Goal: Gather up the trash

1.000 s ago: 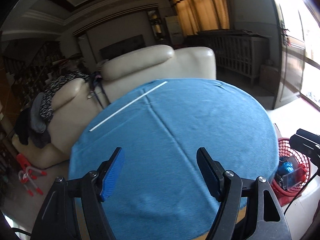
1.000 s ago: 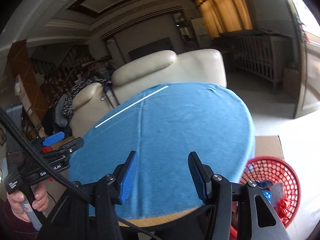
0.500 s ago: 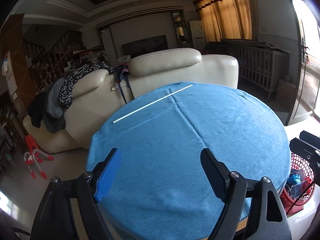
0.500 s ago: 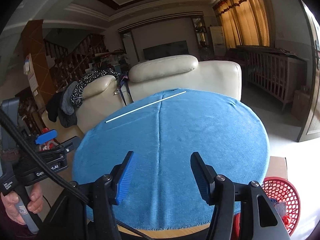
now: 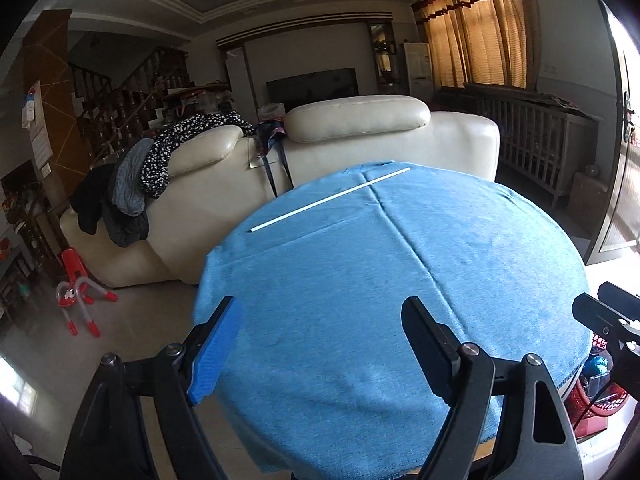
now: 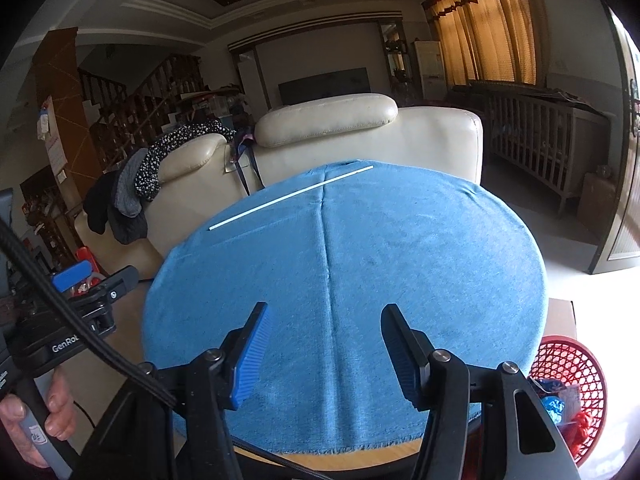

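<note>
A round table under a blue cloth (image 5: 400, 280) fills both views, also in the right wrist view (image 6: 360, 260). A thin white stick (image 5: 330, 199) lies near its far edge; it also shows in the right wrist view (image 6: 290, 197). A red mesh basket (image 6: 576, 392) holding wrappers stands on the floor at the table's right; a sliver shows in the left wrist view (image 5: 600, 392). My left gripper (image 5: 320, 348) is open and empty over the near edge. My right gripper (image 6: 324, 352) is open and empty over the near edge.
A cream leather sofa (image 5: 320, 144) with clothes draped on it stands behind the table. A cardboard box (image 6: 562, 316) lies by the basket. A red and white toy (image 5: 80, 296) sits on the floor left. A wooden crib (image 6: 540, 148) stands at the right wall.
Both grippers have pulled back and risen, so the table looks smaller and more of the room shows. Both stay open and empty.
</note>
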Available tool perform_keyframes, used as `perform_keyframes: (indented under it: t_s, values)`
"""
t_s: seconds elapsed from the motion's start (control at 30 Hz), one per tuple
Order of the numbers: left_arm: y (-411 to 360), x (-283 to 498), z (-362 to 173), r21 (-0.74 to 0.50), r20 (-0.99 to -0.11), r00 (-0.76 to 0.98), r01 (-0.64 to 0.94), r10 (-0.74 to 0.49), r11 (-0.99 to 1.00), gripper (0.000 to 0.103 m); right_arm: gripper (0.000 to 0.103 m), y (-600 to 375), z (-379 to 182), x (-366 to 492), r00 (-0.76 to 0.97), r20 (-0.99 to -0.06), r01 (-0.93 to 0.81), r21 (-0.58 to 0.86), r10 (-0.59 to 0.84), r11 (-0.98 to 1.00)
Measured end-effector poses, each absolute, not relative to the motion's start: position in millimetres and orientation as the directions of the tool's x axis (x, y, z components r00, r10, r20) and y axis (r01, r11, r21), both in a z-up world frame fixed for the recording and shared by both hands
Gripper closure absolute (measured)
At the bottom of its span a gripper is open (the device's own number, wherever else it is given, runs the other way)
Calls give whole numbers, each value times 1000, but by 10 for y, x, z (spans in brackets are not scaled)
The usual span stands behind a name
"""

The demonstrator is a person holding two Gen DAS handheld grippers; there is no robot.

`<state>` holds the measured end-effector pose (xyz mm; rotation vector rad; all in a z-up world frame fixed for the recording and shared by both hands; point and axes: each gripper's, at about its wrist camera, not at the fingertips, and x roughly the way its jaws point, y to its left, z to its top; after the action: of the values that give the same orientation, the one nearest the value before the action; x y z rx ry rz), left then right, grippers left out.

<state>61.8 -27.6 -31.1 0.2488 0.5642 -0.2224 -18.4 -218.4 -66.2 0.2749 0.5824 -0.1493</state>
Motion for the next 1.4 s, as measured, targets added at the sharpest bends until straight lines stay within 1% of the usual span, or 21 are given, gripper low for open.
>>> perform_keyframes:
  t_s: [0.63, 1.4]
  values:
    - [-3, 571, -311, 148, -535, 837, 228, -116, 962, 19, 41, -1932, -628, -182, 831, -552, 195, 170, -70, 966]
    - [126, 552, -317, 135, -529, 842, 209, -107, 969, 19, 41, -1819, -579, -187, 836, -544, 183, 152, -72, 971]
